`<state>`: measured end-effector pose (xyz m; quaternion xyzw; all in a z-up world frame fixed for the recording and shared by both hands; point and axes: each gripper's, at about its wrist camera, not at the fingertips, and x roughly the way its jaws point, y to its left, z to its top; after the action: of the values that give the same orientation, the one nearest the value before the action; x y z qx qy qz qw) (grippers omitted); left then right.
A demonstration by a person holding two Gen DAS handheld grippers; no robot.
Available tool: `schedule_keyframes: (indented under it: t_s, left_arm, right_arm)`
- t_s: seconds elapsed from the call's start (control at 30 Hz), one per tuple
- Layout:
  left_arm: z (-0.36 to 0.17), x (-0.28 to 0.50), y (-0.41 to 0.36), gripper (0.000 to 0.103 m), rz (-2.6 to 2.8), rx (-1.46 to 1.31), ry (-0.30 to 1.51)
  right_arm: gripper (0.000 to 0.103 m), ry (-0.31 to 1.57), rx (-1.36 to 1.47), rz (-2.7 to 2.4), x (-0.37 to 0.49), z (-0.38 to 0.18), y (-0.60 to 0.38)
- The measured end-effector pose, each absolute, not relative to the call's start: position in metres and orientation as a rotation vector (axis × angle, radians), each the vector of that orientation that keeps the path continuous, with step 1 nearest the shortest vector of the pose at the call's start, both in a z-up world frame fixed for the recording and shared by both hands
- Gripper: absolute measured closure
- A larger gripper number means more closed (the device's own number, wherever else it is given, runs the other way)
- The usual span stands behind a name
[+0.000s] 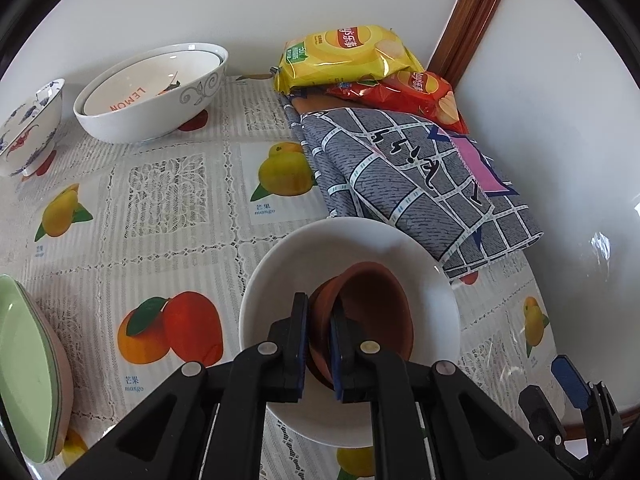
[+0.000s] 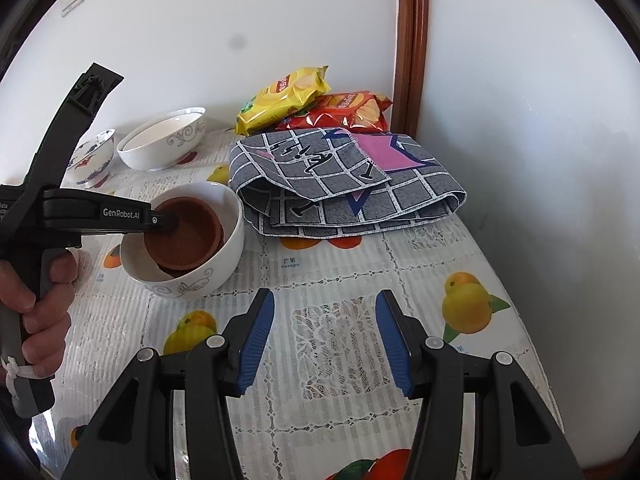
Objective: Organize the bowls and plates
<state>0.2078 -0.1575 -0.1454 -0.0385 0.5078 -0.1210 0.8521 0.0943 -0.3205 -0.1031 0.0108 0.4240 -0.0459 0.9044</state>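
Note:
My left gripper [image 1: 320, 308] is shut on the near rim of a small brown clay bowl [image 1: 372, 308], which sits tilted inside a white bowl [image 1: 280, 280] on the fruit-print tablecloth. The right wrist view shows the same brown bowl [image 2: 184, 236] in the white bowl [image 2: 224, 256], with the left gripper [image 2: 164, 222] reaching in from the left. My right gripper [image 2: 324, 332] is open and empty above the table. A large white bowl [image 1: 160, 120] holding a "LEMON" bowl [image 1: 148, 88] stands at the back left, next to a blue-and-white patterned bowl [image 1: 28, 132]. Stacked green plates [image 1: 28, 364] lie at the left edge.
A folded grey checked cloth [image 1: 412, 184] lies right of the white bowl. A yellow chip bag [image 1: 344, 56] and a red chip bag [image 1: 416, 92] rest in the back corner by the wall and a wooden door frame [image 1: 472, 20]. The table edge curves at the right [image 2: 532, 344].

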Motion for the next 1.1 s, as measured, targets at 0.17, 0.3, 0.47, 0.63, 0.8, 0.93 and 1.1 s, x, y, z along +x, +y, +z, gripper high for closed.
schedule_keyframes:
  t_s: [0.17,0.3,0.47,0.63,0.8,0.93,1.1]
  left_arm:
    - [-0.144,0.208,-0.156,0.084,-0.241,-0.049,1.085]
    - [-0.138,0.202,-0.158,0.077,-0.250,-0.005,1.077]
    - [-0.121,0.191,-0.152,0.067,-0.244,-0.002,1.023]
    - [-0.115,0.189,-0.142,0.066,-0.208,-0.001,1.016]
    - [-0.116,0.187,-0.126,0.065,-0.166,-0.020,1.032]
    - [-0.121,0.187,-0.118,0.065,-0.148,-0.022,1.045]
    - [-0.129,0.193,-0.112,0.065,-0.150,-0.047,1.063]
  right_arm:
    - [0.051,0.885,0.026,-0.086,0.099,-0.103,-0.316]
    - [0.051,0.881,0.032,-0.078,0.102,-0.101,-0.312]
    - [0.051,0.877,0.034,-0.069,0.107,-0.096,-0.306]
    - [0.051,0.900,0.051,-0.058,0.116,-0.091,-0.302]
    - [0.051,0.914,0.098,-0.050,0.127,-0.089,-0.301]
    - [0.051,0.924,0.113,-0.039,0.139,-0.090,-0.298]
    - [0.051,0.941,0.121,-0.032,0.155,-0.095,-0.292]
